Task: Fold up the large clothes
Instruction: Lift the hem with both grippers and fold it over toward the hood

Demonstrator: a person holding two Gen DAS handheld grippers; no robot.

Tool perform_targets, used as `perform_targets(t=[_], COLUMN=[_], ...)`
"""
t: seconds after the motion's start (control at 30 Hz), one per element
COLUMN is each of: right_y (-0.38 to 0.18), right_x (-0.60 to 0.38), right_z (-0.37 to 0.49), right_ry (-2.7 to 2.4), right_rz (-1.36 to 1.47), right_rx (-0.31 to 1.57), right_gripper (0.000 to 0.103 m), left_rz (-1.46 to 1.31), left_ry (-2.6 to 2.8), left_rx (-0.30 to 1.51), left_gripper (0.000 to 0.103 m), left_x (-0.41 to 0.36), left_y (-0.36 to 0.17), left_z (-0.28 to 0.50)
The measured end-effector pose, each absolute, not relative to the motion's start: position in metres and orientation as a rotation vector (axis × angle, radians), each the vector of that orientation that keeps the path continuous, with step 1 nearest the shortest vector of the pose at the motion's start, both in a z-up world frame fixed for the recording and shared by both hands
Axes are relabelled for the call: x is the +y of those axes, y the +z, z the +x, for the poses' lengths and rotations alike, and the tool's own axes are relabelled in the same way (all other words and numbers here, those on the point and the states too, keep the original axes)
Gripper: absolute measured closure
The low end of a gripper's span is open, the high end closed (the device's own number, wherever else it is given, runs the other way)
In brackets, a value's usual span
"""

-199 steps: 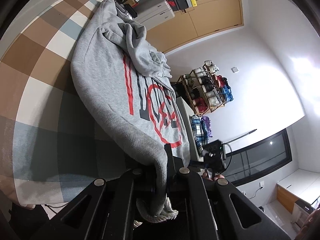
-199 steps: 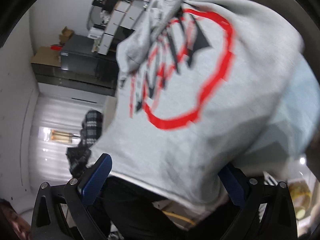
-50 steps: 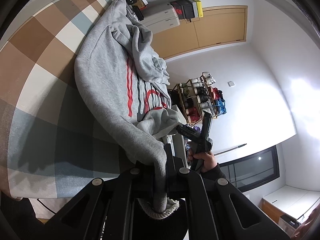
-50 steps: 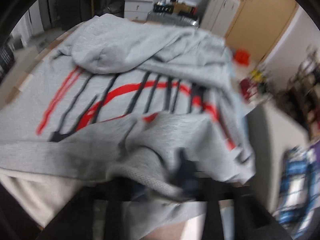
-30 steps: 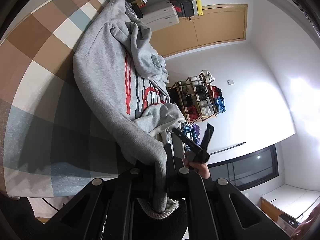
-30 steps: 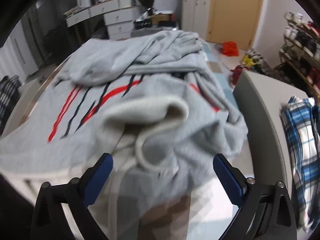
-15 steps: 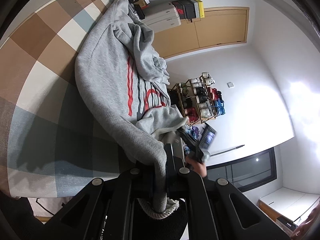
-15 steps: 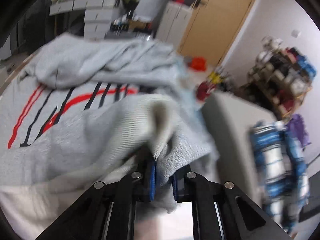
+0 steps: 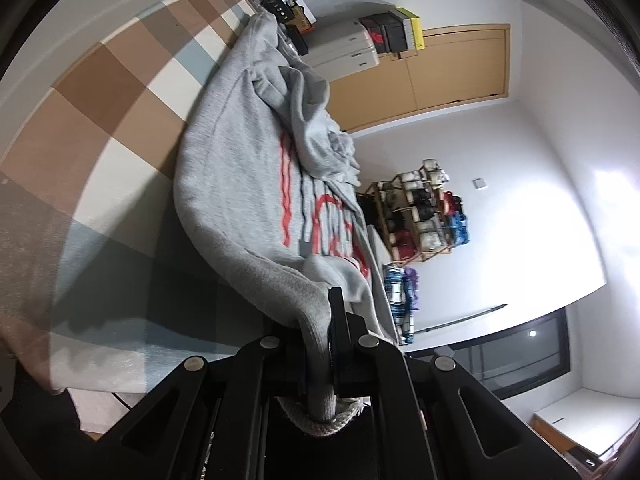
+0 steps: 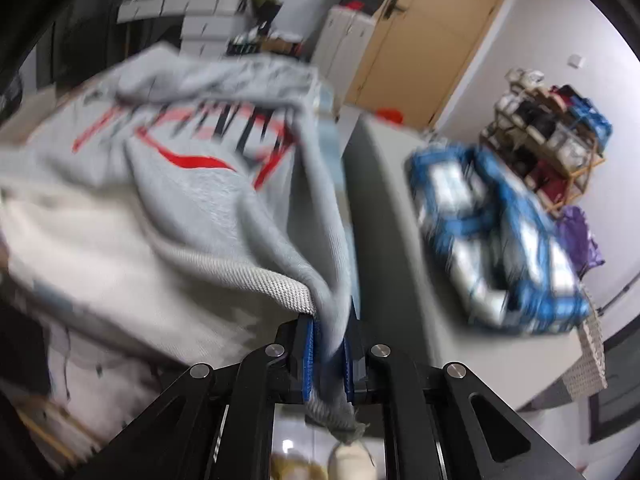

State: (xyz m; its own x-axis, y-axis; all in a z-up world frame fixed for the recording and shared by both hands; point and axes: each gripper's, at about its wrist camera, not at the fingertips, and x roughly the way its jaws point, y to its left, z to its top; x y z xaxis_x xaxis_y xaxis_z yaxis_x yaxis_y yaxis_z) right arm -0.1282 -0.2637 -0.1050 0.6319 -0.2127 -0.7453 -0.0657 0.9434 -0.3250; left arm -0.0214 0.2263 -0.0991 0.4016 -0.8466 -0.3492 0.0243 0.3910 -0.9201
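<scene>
A large grey sweatshirt (image 9: 248, 184) with a red and black print lies spread on a checked brown, white and blue bed cover (image 9: 100, 120). My left gripper (image 9: 320, 344) is shut on the ribbed hem at its near corner. In the right wrist view the same sweatshirt (image 10: 192, 200) is blurred, and my right gripper (image 10: 329, 350) is shut on the hem at another corner, which is pulled toward me with its pale inside showing. A bunched hood or sleeve (image 9: 316, 136) lies on top of the garment at the far end.
A grey side table (image 10: 396, 248) stands right of the bed with a folded blue plaid garment (image 10: 500, 240) on it. A shoe rack (image 9: 424, 208) stands by the wall. White drawers (image 9: 344, 48) and a wooden door (image 9: 456, 68) are at the far end.
My right gripper went from wide open around the folded-over hem to shut on it, then swung right, drawing the corner out. My left gripper kept its hold and barely moved.
</scene>
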Motion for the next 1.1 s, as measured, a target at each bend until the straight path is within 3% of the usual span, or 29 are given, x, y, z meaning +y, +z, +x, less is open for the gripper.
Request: perform_targets(t=[0.13,0.67,0.7,0.8,0.93,1.0,1.1], right_y=[-0.121,-0.1,-0.099,-0.091,-0.072,-0.068,-0.068], right_x=[-0.274,-0.29,-0.29,-0.29,-0.298,-0.305,-0.315], right_z=[-0.137,-0.13,-0.129,-0.126,-0.127,-0.131,-0.135], right_ry=[-0.064,-0.075,-0.072,-0.042,0.014,0.027,0.019], right_rz=[-0.343,-0.237,-0.236,-0.198,-0.105,-0.063,-0.029], right_rx=[0.903,0.713,0.706,0.688,0.649,0.635,0.627], right_gripper=[0.092,0.092,0.092,0.092,0.092,0.092,0.092], left_rz=[-0.969,-0.871,-0.868,-0.882,-0.789,-0.718,-0.717], left_ry=[-0.646,-0.422,-0.407,-0.334,-0.28,-0.261,-0.261], left_rx=[1.019,1.19,1.198,1.226,1.226,1.228,1.265], left_gripper=[0.101,0.101,0.093,0.04,0.034,0.025,0.024], left_x=[0.226,0.243,0.243,0.244,0.232,0.222,0.213], left_y=[-0.097,-0.113,-0.113,-0.117,-0.115,-0.114,-0.125], left_z=[-0.025,-0.058,-0.058,-0.06,-0.065,-0.067,-0.063])
